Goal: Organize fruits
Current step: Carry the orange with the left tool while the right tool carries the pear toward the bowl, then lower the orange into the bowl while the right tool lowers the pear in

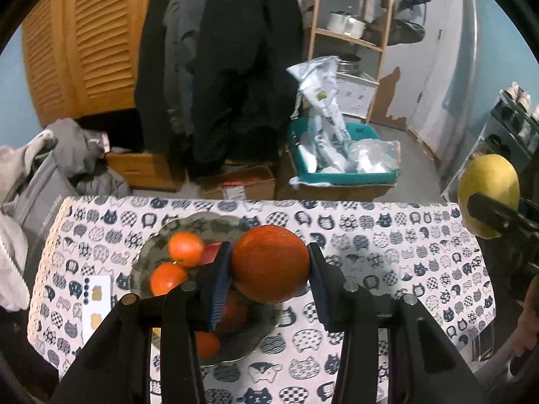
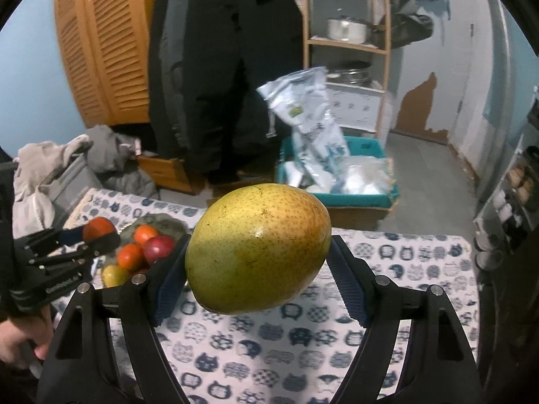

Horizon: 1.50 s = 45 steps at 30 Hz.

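Observation:
My left gripper (image 1: 269, 269) is shut on an orange (image 1: 270, 264), held above the right rim of a grey patterned plate (image 1: 202, 222). On that plate lie several small oranges (image 1: 186, 248) and a red fruit (image 1: 211, 252). My right gripper (image 2: 257, 256) is shut on a large yellow-green mango (image 2: 257, 252), held in the air over the cat-print tablecloth (image 2: 303, 346). In the right wrist view the plate (image 2: 161, 224) lies at the left with its oranges (image 2: 129, 256), a red fruit (image 2: 158, 247) and a yellow fruit (image 2: 114, 274). The left gripper (image 2: 97, 234) with its orange (image 2: 97, 229) shows there too. The mango (image 1: 488, 195) appears at the right edge of the left wrist view.
A white card (image 1: 96, 303) lies on the cloth left of the plate. Beyond the table's far edge stand a teal bin of plastic bags (image 1: 340, 158), cardboard boxes (image 1: 242, 181), a hanging dark coat (image 1: 229, 67) and a wooden shelf (image 1: 350, 33). A hand (image 2: 20, 343) grips the left tool.

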Available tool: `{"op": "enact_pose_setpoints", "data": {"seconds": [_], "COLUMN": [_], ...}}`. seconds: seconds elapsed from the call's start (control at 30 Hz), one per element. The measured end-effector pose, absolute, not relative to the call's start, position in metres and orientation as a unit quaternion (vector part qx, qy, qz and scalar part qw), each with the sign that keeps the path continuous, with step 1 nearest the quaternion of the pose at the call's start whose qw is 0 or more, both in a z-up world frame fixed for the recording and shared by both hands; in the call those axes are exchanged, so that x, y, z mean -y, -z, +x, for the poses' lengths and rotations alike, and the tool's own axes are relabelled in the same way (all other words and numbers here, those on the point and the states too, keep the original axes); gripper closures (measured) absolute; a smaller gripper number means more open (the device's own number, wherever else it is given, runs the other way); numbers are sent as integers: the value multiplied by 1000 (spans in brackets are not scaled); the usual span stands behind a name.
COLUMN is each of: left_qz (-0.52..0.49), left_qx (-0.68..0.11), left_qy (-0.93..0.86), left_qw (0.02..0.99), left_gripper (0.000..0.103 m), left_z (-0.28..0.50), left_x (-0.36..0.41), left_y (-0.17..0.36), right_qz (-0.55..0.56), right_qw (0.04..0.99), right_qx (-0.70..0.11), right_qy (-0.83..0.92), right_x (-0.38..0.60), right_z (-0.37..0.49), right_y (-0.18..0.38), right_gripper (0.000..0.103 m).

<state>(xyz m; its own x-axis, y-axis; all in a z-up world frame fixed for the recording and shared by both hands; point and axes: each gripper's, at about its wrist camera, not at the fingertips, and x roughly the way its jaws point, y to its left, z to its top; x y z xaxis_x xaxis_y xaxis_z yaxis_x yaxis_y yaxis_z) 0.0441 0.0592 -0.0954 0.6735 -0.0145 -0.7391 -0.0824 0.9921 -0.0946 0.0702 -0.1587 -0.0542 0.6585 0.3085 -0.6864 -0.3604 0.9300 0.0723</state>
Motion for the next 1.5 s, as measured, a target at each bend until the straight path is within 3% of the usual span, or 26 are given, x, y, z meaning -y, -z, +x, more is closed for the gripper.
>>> {"op": "enact_pose_setpoints", "data": {"seconds": [0.57, 1.2, 1.3, 1.4, 1.5], "left_qz": [-103, -142, -140, -135, -139], "left_qx": [-450, -507, -509, -505, -504], "left_qy": [-61, -68, -66, -68, -71], "left_qw": [885, 847, 847, 850, 850], "left_gripper": [59, 58, 54, 42, 41], "left_z": [49, 69, 69, 67, 63], "left_x": [-135, -162, -162, -163, -167], "left_y": [148, 212, 214, 212, 209], "right_qz": [-38, -50, -52, -50, -43], "right_qw": [872, 832, 829, 825, 821], "right_qx": [-414, -484, -490, -496, -503], "right_qy": [-258, -266, -266, -265, -266], "right_x": [59, 20, 17, 15, 13], "right_z": [97, 117, 118, 120, 122], "right_y": [101, 171, 177, 182, 187], "right_gripper": [24, 24, 24, 24, 24]}}
